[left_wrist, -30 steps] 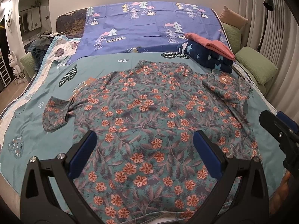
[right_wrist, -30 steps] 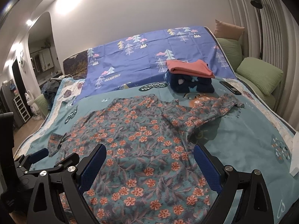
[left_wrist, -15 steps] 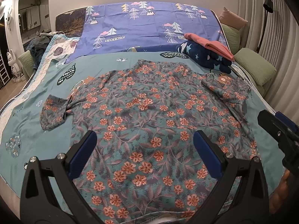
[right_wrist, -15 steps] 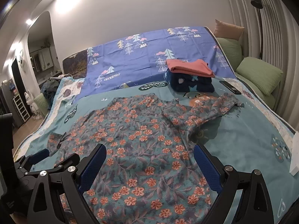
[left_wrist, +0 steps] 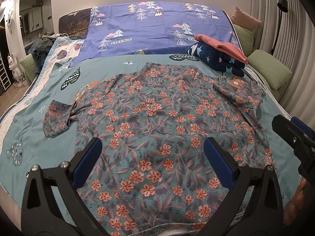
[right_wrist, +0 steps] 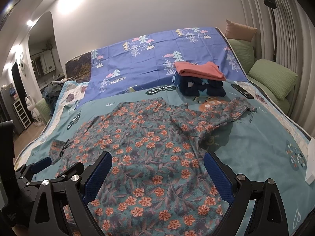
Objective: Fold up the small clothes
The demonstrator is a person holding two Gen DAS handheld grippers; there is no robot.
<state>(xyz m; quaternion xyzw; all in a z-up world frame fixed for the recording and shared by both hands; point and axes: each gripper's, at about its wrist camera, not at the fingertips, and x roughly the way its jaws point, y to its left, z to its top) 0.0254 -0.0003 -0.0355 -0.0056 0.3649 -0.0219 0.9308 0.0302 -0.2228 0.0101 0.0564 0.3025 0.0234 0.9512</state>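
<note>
A floral shirt with orange flowers on grey-green leaves lies spread flat on the teal bedspread, collar toward the headboard. Its left sleeve is crumpled; its right sleeve lies stretched out sideways. My left gripper hovers open above the shirt's lower hem with nothing between its blue pads. My right gripper is open too, over the shirt's lower right part. Each gripper shows at the edge of the other's view: the right gripper, the left gripper.
A folded stack, a pink garment on a navy star-print one, sits at the far right of the bed. A black remote lies beside it. Green pillows line the right side. A purple tree-print sheet covers the head end.
Both grippers stay open. The left wrist view has drifted slightly so that more of the bed's left side shows; the shirt has not moved.
</note>
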